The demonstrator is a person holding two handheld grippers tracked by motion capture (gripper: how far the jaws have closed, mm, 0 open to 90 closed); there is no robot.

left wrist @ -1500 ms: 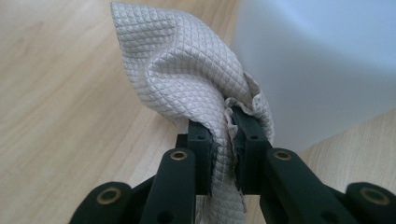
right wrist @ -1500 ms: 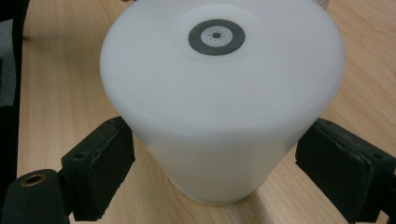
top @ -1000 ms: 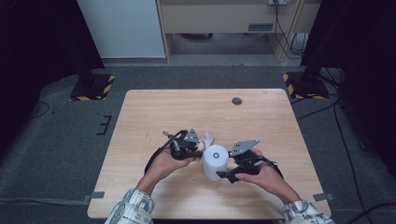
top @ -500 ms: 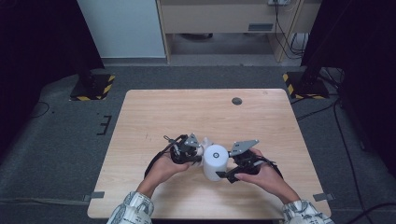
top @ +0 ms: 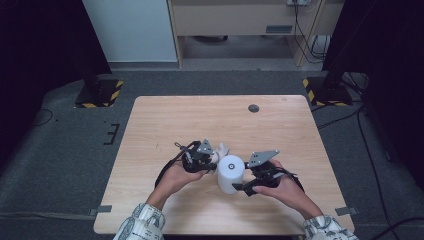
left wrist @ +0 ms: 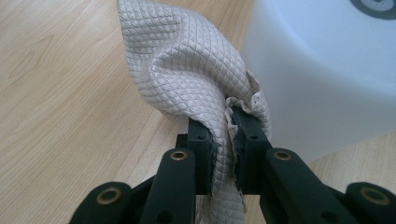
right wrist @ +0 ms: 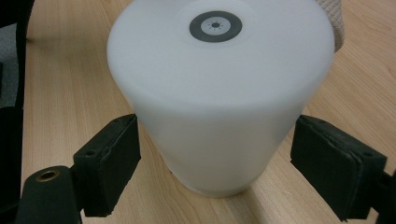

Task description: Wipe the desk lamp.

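Your left gripper [left wrist: 223, 140] pinches the quilted cloth [left wrist: 196, 70], the white container [right wrist: 219, 93] just beside it; your right gripper [right wrist: 219, 163] stands spread around that container, its left pad touching, the right pad apart, the bare table [top: 200, 115] beyond.

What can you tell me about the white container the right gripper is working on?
The white container is a matt, translucent-looking plastic tub, round and tapering toward the end on the wooden table. Its wider, flat end faces up and carries a small grey ring mark. It stands roughly upright near the table's front middle. The right gripper straddles its narrow lower part; the left pad meets the wall, the right pad shows a slight gap. A quilted beige cloth, pinched in the left gripper, lies against its side.
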